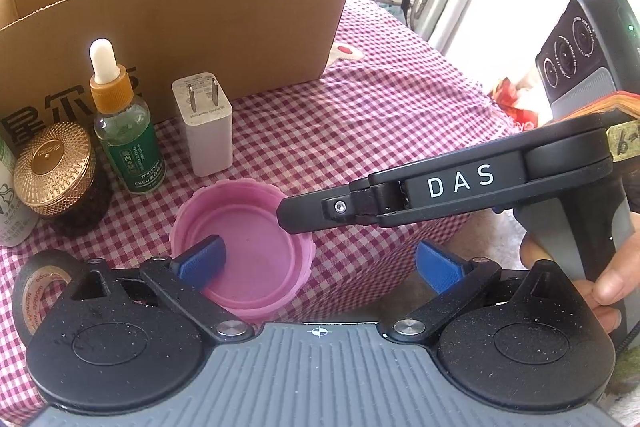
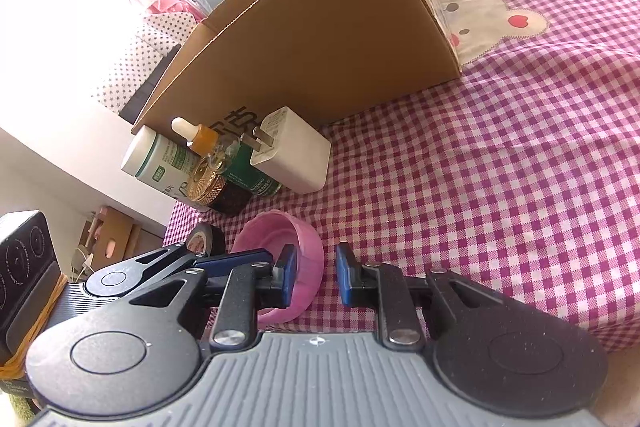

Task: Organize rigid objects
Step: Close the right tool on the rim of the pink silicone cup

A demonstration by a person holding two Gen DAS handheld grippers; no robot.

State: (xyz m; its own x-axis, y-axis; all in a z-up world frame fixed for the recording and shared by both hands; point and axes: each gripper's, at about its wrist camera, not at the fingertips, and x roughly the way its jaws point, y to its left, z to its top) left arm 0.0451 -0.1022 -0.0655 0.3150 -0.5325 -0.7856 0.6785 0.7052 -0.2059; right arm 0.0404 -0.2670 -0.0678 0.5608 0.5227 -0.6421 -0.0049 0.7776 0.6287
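Straddling: pink lid's (image 1: pixel 256 251) wall by left gripper (image 1: pixel 320 263); jaws spread wide, nothing pressed.
Left pads: one set inside the lid, the other outside it.
Right gripper (image 2: pixel 316 279): jaws nearly closed; lid rim is seen in the gap, pinch cannot be told.
Ahead of jaws: dropper bottle (image 1: pixel 124 131), charger (image 1: pixel 204 131), gold-lidded jar (image 1: pixel 56 171); cardboard box (image 1: pixel 180 27) behind them.
Beside left jaw: tape roll (image 1: pixel 36 279).
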